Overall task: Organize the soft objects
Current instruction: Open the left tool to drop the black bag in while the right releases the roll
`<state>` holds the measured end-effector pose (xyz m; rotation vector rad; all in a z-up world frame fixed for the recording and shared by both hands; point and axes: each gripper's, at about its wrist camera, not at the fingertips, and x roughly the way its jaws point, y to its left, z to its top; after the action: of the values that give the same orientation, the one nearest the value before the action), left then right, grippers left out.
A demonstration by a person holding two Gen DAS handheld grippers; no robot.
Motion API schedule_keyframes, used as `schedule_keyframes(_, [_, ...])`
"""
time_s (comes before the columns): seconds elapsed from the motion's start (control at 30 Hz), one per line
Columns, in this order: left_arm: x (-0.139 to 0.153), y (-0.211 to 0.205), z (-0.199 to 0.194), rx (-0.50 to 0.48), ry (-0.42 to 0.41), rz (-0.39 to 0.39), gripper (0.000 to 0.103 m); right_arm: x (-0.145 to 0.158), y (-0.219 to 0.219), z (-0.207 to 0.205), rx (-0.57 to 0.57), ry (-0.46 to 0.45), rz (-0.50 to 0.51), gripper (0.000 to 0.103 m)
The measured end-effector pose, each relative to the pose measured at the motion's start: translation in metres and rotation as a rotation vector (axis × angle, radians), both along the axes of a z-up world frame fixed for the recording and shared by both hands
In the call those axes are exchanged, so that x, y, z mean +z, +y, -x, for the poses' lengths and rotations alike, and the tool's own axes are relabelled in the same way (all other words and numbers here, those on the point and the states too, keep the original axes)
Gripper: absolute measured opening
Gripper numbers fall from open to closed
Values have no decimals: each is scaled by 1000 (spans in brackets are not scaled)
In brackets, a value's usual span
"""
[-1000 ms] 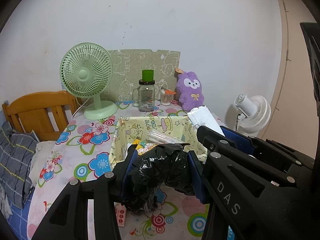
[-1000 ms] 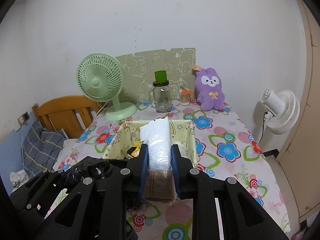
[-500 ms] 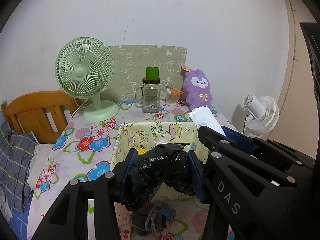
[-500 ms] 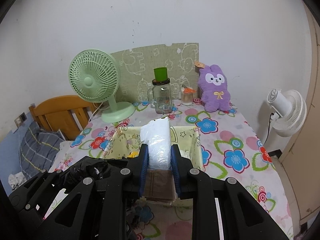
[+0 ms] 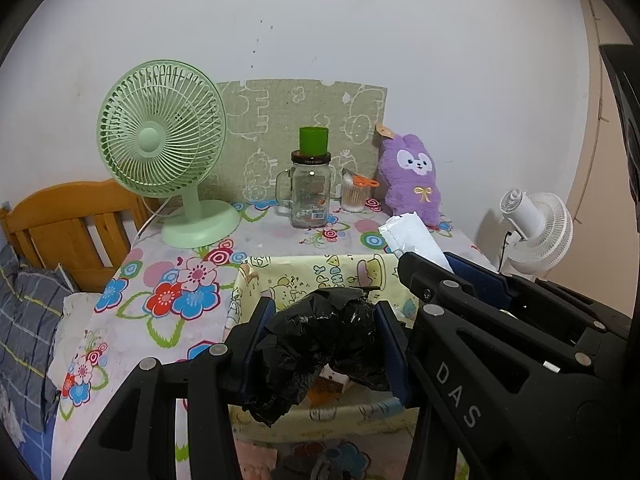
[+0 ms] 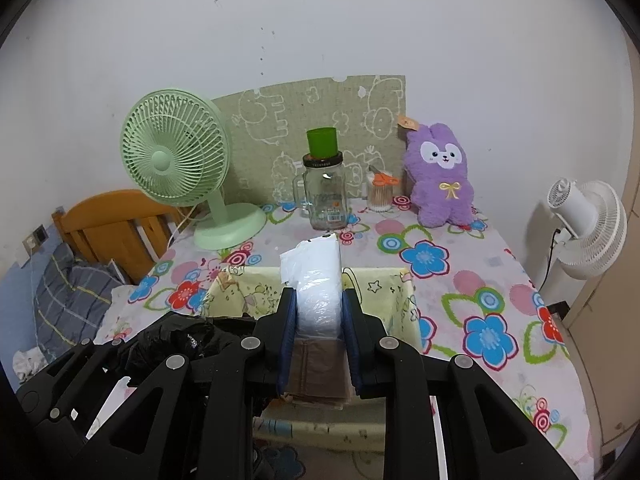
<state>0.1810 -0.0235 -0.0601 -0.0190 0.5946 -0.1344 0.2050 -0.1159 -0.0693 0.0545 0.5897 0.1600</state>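
Observation:
My left gripper (image 5: 324, 344) is shut on a crumpled black plastic bag (image 5: 320, 340), held over the near part of a yellow cartoon-print fabric basket (image 5: 320, 272). Beside it my right gripper (image 6: 319, 334) is shut on a white, clear-wrapped soft pack (image 6: 318, 280) that stands up between its blue pads (image 6: 289, 332), over the same basket (image 6: 400, 300). The right gripper and white pack (image 5: 412, 236) also show at the right of the left wrist view. A purple plush rabbit (image 6: 440, 176) sits at the table's back right.
On the flowered tablecloth (image 6: 480, 300) stand a green desk fan (image 6: 176, 168), a glass jar with a green cup on top (image 6: 325, 184) and a small swab jar (image 6: 380, 196). A wooden headboard (image 6: 112, 220) is left, a white floor fan (image 6: 588, 224) right.
Both grippers moved forward toward the back of the table with their loads; the basket now lies directly under them and the fan, jar and rabbit look larger.

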Motion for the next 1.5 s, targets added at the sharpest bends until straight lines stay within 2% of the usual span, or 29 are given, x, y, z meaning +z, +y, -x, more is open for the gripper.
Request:
schedule_keyframes(0.23, [-11, 2, -19, -5, 29, 2, 53, -11, 3, -22, 12, 27, -2, 26])
schedule_keyframes(0.37, [-21, 5, -33, 3, 78, 19, 54, -21, 2, -35, 28, 68, -24, 26])
schedule_keyframes(0.57, [-34, 10, -48, 18, 129, 30, 70, -32, 5, -44, 37, 101, -24, 26])
schedule_keyframes(0.63, [-37, 11, -51, 24, 143, 31, 82, -34, 7, -47, 41, 105, -18, 26])
schedule_keyframes(0.67, [-38, 12, -51, 28, 149, 30, 84, -35, 8, -49, 45, 109, -17, 26])
schedule_keyframes(1.2, [-39, 12, -57, 23, 166, 16, 87, -42, 10, -62, 66, 159, -7, 29])
schedule_keyframes(1.3, [-39, 11, -57, 24, 167, 15, 87, -42, 11, -62, 54, 157, 19, 38])
schedule_keyframes(1.37, [-38, 10, -56, 24, 167, 14, 87, -41, 11, -61, 42, 155, 32, 59])
schedule_keyframes(1.43, [-38, 10, -57, 25, 167, 12, 88, -39, 11, -59, 30, 148, 42, 66])
schedule_keyframes(1.5, [-37, 10, -56, 26, 164, 11, 88, -38, 10, -58, 30, 149, 46, 68])
